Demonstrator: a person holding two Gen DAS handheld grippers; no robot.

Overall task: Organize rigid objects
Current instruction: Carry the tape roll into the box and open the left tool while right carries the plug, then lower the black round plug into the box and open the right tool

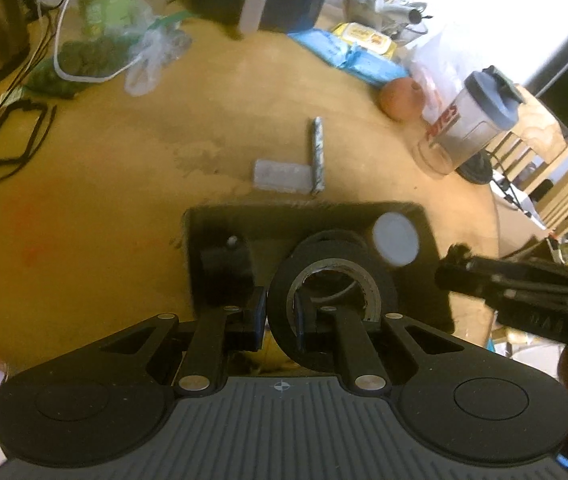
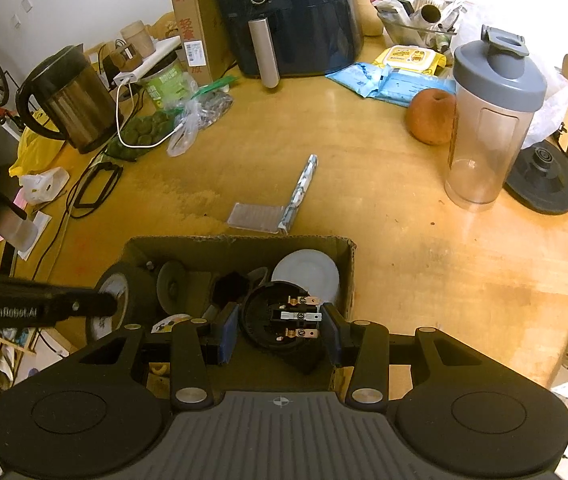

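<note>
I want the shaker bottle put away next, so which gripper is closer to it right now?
Right. The right gripper is over the cardboard box's end nearer the shaker bottle, shut on a black round part. The left gripper, clamping a tape roll, is at the far end.

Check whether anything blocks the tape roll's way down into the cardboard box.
The black tape roll, clamped by its wall in the left gripper, hangs over the open brown cardboard box. A white round lid and small black parts already lie below; the spot directly underneath is hidden.

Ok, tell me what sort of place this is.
Most likely a home kitchen or dining area: a round wooden table crowded with an air fryer, an electric kettle and a shaker bottle.
</note>
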